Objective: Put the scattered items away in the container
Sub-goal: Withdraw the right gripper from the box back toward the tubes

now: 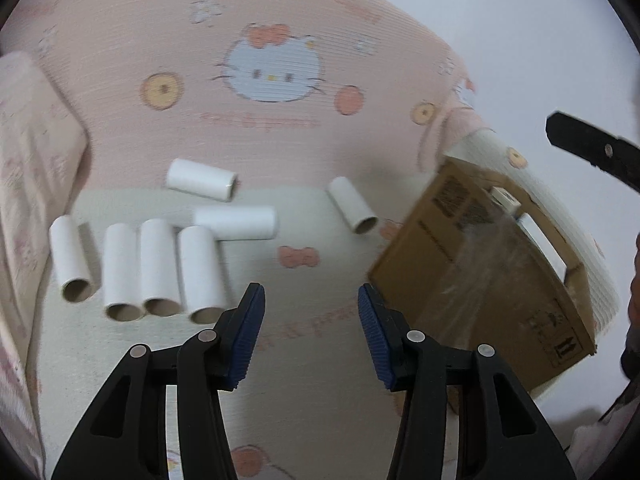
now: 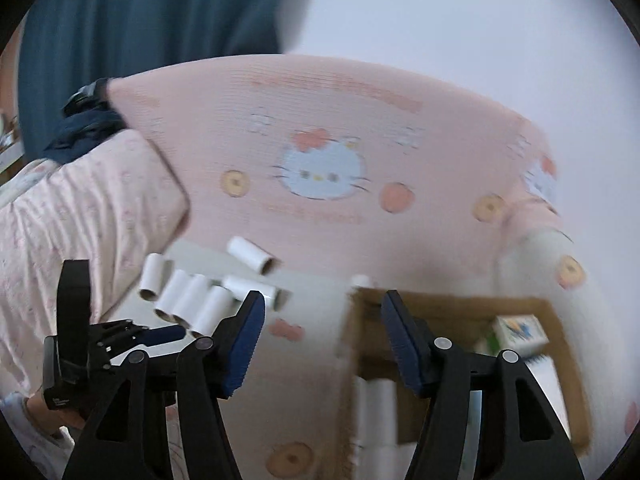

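Both claws are empty here and there's plenty that could slip. The left gripper (image 1: pixel 311 300) hangs with its jaws well apart, nothing between the blue pads, pointing down at the bedding; the nearest paper tube (image 1: pixel 202 274) lies just off its left fingertip, snug against a row of three more tubes (image 1: pixel 120 272) lying side by side. That's the risk: come in a touch skewed and a finger clips the neighbour, sets the row rolling on the soft blanket (image 1: pixel 256 60), or the jaws pinch two at once. These hollow cores look light, and a hard squeeze could crush one. Three further tubes (image 1: pixel 202 179) lie scattered beyond, well apart from the claw. Over on the right, the right gripper (image 2: pixel 322 320) is spread wide and holding nothing, poised above the open cardboard box (image 2: pixel 448 304), where white tubes already lie inside at the near end. The box sits close to the left claw's right side, so a careless swing could knock it.
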A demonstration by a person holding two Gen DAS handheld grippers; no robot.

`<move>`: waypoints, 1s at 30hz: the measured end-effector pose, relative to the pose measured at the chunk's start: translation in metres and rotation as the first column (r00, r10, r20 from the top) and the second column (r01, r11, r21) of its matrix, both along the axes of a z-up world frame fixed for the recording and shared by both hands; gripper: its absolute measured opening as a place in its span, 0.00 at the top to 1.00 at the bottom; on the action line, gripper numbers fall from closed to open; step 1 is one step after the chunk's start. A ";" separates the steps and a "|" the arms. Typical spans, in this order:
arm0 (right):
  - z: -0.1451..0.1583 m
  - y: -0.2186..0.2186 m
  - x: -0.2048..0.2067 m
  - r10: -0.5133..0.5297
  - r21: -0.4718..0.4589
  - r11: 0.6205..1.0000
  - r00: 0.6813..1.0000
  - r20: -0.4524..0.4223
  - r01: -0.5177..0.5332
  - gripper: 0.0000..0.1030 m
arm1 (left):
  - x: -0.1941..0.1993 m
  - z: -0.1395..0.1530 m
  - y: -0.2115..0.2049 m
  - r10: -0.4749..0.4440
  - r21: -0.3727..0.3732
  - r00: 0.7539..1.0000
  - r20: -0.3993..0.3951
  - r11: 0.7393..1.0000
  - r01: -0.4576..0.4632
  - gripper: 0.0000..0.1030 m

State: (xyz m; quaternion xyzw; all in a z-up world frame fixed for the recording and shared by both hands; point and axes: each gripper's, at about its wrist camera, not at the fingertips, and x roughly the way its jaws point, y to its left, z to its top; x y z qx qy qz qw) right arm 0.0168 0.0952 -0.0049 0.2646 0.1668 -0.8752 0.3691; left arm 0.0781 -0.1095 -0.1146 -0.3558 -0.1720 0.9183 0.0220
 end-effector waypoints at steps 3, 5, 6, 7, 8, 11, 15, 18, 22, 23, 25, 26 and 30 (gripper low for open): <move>-0.011 -0.026 0.007 0.051 0.030 0.998 0.999 -0.008 -0.050 0.41 | 0.001 -0.008 -0.021 0.049 0.033 0.998 0.035 0.998 -0.050 0.69; -0.021 -0.044 0.012 0.086 0.062 0.994 0.996 -0.005 -0.085 0.41 | 0.002 -0.015 -0.034 0.072 0.057 0.996 0.060 0.995 -0.076 0.76; -0.025 -0.050 0.014 0.095 0.072 0.993 0.996 0.004 -0.095 0.41 | 0.002 -0.019 -0.041 0.088 0.073 0.993 0.077 0.993 -0.094 0.78; -0.031 -0.056 0.015 0.105 0.079 0.991 0.994 0.020 -0.106 0.41 | 0.003 -0.022 -0.046 0.102 0.086 0.991 0.089 0.990 -0.109 0.79; -0.035 -0.062 0.016 0.120 0.085 0.989 0.992 0.044 -0.123 0.41 | 0.004 -0.026 -0.052 0.119 0.103 0.988 0.102 0.986 -0.129 0.81; -0.050 -0.077 0.018 0.164 0.083 0.981 0.980 0.113 -0.174 0.41 | 0.004 -0.038 -0.065 0.160 0.133 0.974 0.159 0.974 -0.182 0.84; -0.070 -0.090 0.015 0.191 0.042 0.978 0.961 0.198 -0.203 0.41 | 0.004 -0.052 -0.075 0.184 0.142 0.960 0.213 0.966 -0.217 0.87; -0.093 -0.098 0.007 0.179 0.002 0.982 0.943 0.282 -0.187 0.41 | 0.005 -0.053 -0.078 0.175 0.162 0.960 0.217 0.964 -0.212 0.87; -0.121 -0.104 -0.002 0.145 -0.031 0.989 0.923 0.356 -0.143 0.41 | -0.002 -0.060 -0.084 0.185 0.219 0.947 0.263 0.944 -0.245 0.87; -0.129 -0.106 -0.004 0.139 -0.023 0.990 0.922 0.361 -0.140 0.41 | -0.004 -0.063 -0.086 0.181 0.238 0.943 0.278 0.939 -0.250 0.87; -0.145 -0.112 -0.005 0.125 0.007 0.991 0.924 0.362 -0.137 0.41 | -0.008 -0.070 -0.092 0.169 0.288 0.937 0.306 0.922 -0.260 0.87; -0.151 -0.114 -0.006 0.117 0.022 0.991 0.924 0.364 -0.134 0.41 | -0.010 -0.073 -0.094 0.166 0.311 0.934 0.316 0.912 -0.268 0.86; -0.172 -0.116 -0.019 0.087 0.027 0.994 0.898 0.432 -0.109 0.41 | -0.017 -0.081 -0.098 0.138 0.343 0.929 0.344 0.902 -0.261 0.80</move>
